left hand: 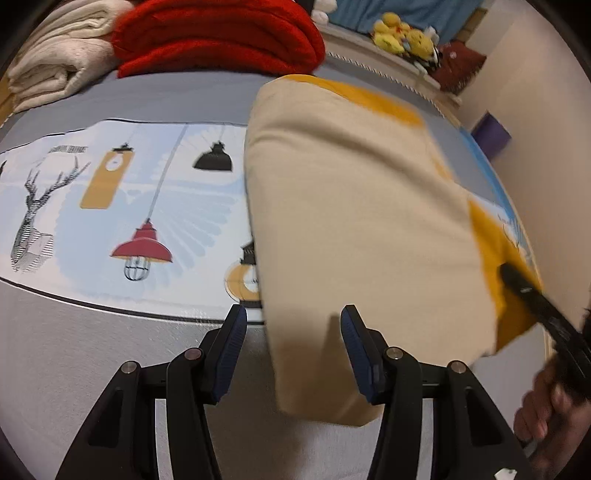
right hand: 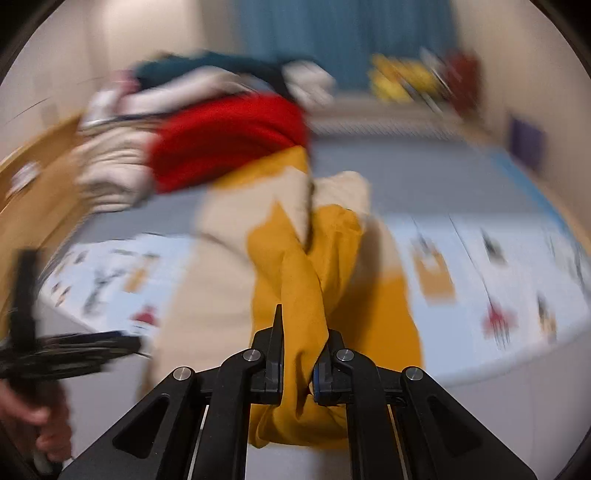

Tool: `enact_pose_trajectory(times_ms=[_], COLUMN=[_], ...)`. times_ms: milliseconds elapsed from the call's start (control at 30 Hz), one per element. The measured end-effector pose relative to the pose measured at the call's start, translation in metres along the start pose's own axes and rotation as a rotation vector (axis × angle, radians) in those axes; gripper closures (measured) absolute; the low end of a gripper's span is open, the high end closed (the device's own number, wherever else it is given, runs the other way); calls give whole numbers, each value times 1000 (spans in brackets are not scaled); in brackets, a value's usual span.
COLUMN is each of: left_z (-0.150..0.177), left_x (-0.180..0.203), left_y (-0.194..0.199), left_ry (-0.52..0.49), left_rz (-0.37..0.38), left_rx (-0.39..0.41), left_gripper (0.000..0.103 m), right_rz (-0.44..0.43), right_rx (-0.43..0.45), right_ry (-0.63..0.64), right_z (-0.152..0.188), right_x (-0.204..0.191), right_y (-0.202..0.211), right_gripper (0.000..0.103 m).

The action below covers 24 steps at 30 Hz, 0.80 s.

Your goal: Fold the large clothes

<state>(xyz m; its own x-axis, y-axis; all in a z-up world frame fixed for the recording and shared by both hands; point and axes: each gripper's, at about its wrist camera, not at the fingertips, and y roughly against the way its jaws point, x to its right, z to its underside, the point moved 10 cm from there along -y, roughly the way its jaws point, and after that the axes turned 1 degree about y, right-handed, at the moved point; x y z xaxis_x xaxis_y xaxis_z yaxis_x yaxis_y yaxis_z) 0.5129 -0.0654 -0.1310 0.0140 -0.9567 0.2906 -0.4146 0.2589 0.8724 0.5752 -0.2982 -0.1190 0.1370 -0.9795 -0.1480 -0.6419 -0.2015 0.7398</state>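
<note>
A large beige and mustard-yellow garment (left hand: 354, 221) lies on the bed, partly folded, its near edge between my left fingers. My left gripper (left hand: 293, 332) is open, its jaws on either side of the beige edge, not clamping it. My right gripper (right hand: 301, 350) is shut on a bunched mustard-yellow part of the garment (right hand: 306, 295) and holds it up over the bed. In the left wrist view the right gripper (left hand: 524, 288) shows at the right edge, on the yellow cloth. The right wrist view is motion-blurred.
The bed has a grey sheet (left hand: 184, 92) and a printed panel with lamps and a deer (left hand: 110, 199). Folded cream (left hand: 55, 62) and red (left hand: 218, 33) blankets are stacked at the far side. Yellow plush toys (left hand: 402, 33) sit by a blue curtain.
</note>
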Motion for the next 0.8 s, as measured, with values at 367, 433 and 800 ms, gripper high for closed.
enact_pose_trajectory(times_ms=[367,433,800], left_z=[32,44,52], left_x=[30,32,27], left_y=[-30,-42,-56], left_ry=[-147,-164,-271], left_rz=[48,47,-36], left_rx=[-125,-176,-166], left_gripper=[50,50,49], right_rz=[136,159,162], right_rx=[-87,-192,-67], right_ry=[-93,-155,-266], right_z=[28,52,33], right_x=[57,77,97], right_y=[-12,-31,-5], right_gripper=[94,94,75])
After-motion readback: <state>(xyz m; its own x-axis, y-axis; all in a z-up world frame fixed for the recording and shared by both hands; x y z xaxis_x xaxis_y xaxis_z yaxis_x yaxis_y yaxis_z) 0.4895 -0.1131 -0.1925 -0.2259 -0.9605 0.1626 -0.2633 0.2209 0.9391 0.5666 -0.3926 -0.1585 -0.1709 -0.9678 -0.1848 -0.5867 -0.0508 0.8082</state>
